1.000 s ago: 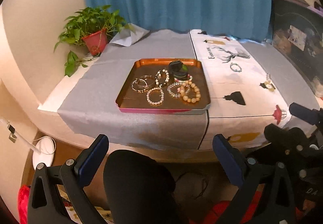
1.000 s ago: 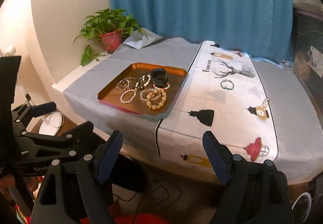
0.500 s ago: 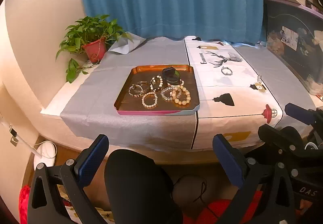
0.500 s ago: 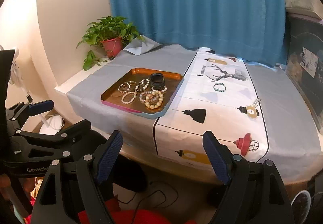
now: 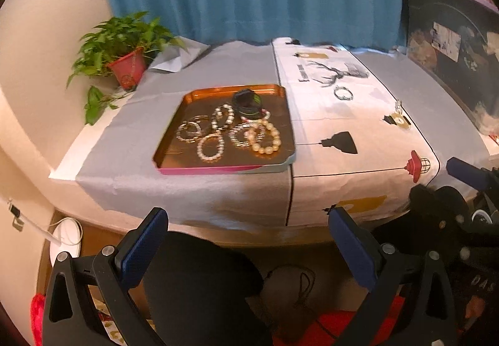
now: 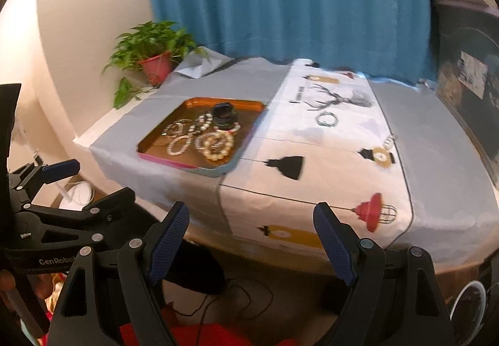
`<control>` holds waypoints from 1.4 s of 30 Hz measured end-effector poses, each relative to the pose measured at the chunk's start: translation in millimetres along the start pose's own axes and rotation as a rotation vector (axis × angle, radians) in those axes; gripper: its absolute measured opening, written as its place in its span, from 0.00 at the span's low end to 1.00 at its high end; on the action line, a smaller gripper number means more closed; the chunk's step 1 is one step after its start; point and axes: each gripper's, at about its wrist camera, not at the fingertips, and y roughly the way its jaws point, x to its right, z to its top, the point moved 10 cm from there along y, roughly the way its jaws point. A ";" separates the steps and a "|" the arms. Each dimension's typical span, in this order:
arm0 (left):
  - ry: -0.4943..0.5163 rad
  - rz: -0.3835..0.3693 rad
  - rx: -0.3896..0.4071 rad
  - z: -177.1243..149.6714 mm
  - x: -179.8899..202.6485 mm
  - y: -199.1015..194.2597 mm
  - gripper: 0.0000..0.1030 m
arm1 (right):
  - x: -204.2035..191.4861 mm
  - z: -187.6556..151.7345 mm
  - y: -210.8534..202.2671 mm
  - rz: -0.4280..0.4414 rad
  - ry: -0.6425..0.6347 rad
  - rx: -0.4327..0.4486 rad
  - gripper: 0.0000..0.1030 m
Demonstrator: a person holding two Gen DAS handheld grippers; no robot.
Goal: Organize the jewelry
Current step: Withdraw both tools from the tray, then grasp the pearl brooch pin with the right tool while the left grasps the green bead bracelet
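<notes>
Hovering below table edge, left gripper (image 5: 248,240) and right gripper (image 6: 251,235), jaws spread, empty.

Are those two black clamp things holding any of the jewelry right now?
No. The left gripper and right gripper are both open and empty, short of the table; the bracelets all lie in the orange tray.

Bare cloth (image 6: 327,177) right of tray (image 6: 199,165); plant (image 6: 152,49) crowds far left corner

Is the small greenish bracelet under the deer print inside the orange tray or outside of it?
Outside. The greenish bracelet lies on the white cloth, apart from the orange tray.
</notes>
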 end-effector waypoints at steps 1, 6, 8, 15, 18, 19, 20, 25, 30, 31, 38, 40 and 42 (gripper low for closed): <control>0.008 -0.007 -0.004 2.5 4.3 3.5 0.99 | 8.6 -0.5 1.8 -0.012 0.013 -0.001 0.80; 0.045 -0.048 -0.023 30.8 34.9 32.8 0.99 | 74.0 -2.3 18.9 -0.103 0.107 -0.017 0.80; 0.050 -0.071 -0.024 49.1 47.6 46.6 0.99 | 108.4 -0.6 28.8 -0.151 0.147 -0.023 0.80; 0.063 -0.132 -0.008 125.9 101.5 121.6 0.99 | 213.3 26.9 86.6 -0.277 0.226 -0.058 0.80; 0.085 -0.133 -0.028 155.6 127.8 170.4 0.99 | 242.6 33.7 125.6 -0.304 0.233 -0.114 0.80; 0.095 -0.147 -0.038 163.8 137.5 184.5 0.99 | 252.9 35.5 142.9 -0.311 0.239 -0.138 0.80; 0.108 -0.162 -0.056 171.1 147.9 200.0 0.99 | 259.0 37.0 156.1 -0.307 0.242 -0.159 0.80; 0.137 -0.216 -0.152 190.1 185.5 261.1 0.99 | 274.3 51.0 208.1 -0.287 0.234 -0.221 0.80; 0.062 -0.224 -0.167 203.6 176.3 289.1 0.99 | 293.0 71.1 232.9 -0.328 0.213 -0.218 0.81; 0.045 -0.236 -0.171 204.7 173.3 293.1 0.99 | 294.9 72.6 234.7 -0.331 0.211 -0.215 0.83; 0.175 -0.273 -0.187 198.9 191.6 313.7 0.63 | 300.3 78.3 243.0 -0.336 0.202 -0.185 0.91; 0.236 -0.325 -0.182 198.0 203.8 306.6 0.19 | 299.3 79.7 242.9 -0.330 0.198 -0.181 0.82; 0.276 -0.391 -0.209 194.7 215.9 300.2 0.03 | 291.3 87.0 239.8 -0.303 0.142 -0.149 0.27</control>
